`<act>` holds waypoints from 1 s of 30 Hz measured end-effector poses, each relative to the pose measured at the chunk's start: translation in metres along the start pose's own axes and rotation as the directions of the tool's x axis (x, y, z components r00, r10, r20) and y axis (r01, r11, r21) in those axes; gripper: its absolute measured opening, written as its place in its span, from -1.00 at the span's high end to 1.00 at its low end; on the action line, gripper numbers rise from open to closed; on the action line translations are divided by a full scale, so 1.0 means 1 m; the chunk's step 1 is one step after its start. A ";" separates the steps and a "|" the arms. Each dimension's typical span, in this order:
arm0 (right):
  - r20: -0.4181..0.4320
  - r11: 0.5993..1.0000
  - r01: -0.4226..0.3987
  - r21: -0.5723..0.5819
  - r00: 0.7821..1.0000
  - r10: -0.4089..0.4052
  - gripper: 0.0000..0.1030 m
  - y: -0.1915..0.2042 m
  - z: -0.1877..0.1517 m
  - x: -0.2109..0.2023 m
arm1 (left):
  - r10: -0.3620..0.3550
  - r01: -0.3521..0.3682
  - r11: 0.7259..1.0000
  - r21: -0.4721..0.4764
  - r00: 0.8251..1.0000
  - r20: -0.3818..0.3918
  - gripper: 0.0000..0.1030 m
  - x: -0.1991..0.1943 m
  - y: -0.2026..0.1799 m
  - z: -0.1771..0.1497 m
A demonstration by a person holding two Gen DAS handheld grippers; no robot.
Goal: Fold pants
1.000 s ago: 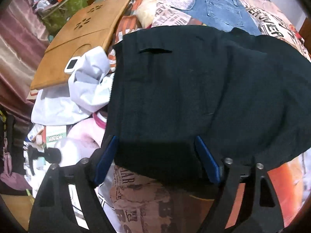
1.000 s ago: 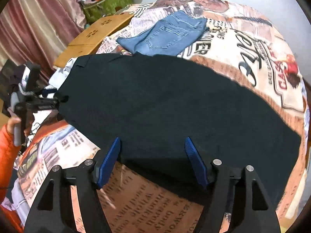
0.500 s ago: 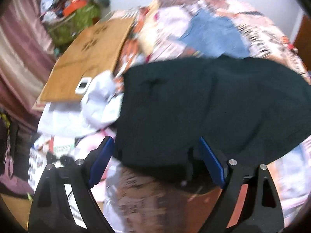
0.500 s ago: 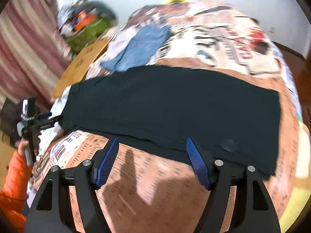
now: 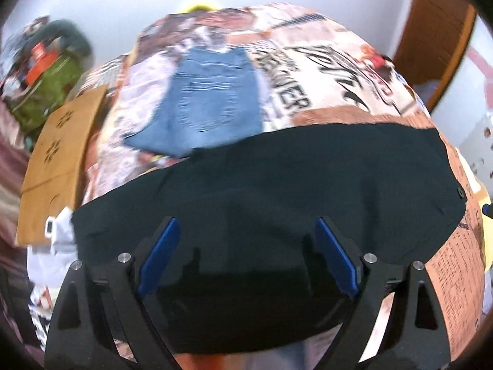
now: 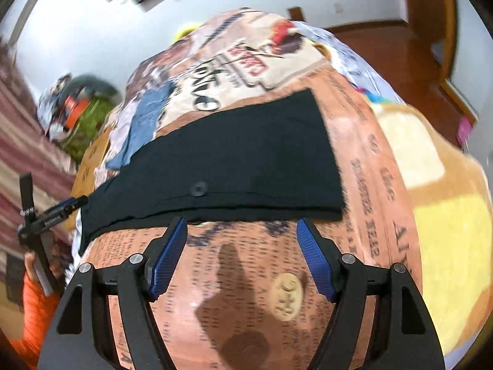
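Note:
Black pants [image 5: 292, 185] lie flat across a bed with a newspaper-print cover; they also show in the right wrist view [image 6: 234, 166], with a round button near their near edge. My left gripper [image 5: 246, 246] is open above the near part of the pants, its blue pads apart with nothing between them. My right gripper [image 6: 242, 246] is open and empty just in front of the pants' near edge, over the bedcover. The left gripper [image 6: 71, 205] also appears at the far left of the right wrist view.
Folded blue jeans [image 5: 212, 104] lie beyond the black pants. A brown board [image 5: 58, 160] and a green bag [image 5: 46, 89] are at the left. White cloth [image 5: 58, 240] lies by the pants' left end. A yellow blanket [image 6: 431, 200] is at right, and a wooden door [image 5: 440, 30].
Both grippers have pulled back and tilted up, so more of the bed and the wall shows. The right gripper has moved right, off the pants, to just in front of their near edge.

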State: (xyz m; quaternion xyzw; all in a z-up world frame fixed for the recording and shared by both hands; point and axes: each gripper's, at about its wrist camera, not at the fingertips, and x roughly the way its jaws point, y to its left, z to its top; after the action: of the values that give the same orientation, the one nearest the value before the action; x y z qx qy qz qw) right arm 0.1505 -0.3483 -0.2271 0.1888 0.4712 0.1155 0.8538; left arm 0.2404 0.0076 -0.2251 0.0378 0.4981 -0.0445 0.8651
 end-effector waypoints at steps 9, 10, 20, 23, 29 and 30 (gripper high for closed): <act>-0.005 0.970 -0.102 0.219 0.994 0.106 -0.36 -0.041 -0.007 0.019 | -0.008 0.013 0.993 0.119 0.999 -0.049 -0.74 0.035 -0.057 0.021; -0.006 0.964 -0.114 0.241 0.993 0.119 -0.36 -0.045 -0.007 0.023 | -0.010 0.016 0.992 0.124 0.999 -0.048 -0.74 0.036 -0.060 0.023; 0.008 0.923 -0.173 0.343 0.983 0.181 -0.41 -0.068 0.004 0.051 | -0.012 0.018 0.992 0.129 0.999 -0.049 -0.75 0.052 -0.077 0.040; 0.019 0.926 -0.169 0.338 0.985 0.173 -0.41 -0.070 0.010 0.054 | -0.018 0.024 0.993 0.117 0.998 -0.053 -0.76 0.056 -0.077 0.044; 0.022 0.934 -0.125 0.333 0.992 0.125 0.11 -0.075 0.022 0.061 | -0.040 0.044 0.996 0.080 0.997 -0.061 -0.77 0.060 -0.073 0.046; 0.024 0.937 -0.125 0.327 0.992 0.124 0.26 -0.074 0.024 0.061 | -0.040 0.045 0.996 0.079 0.997 -0.060 -0.77 0.060 -0.073 0.046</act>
State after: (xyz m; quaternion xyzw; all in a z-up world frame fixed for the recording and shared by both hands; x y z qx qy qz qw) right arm 0.2049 -0.3974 -0.2939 0.3576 0.4695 0.0891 0.8023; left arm 0.3011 -0.0721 -0.2555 0.0630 0.5219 -0.0818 0.8467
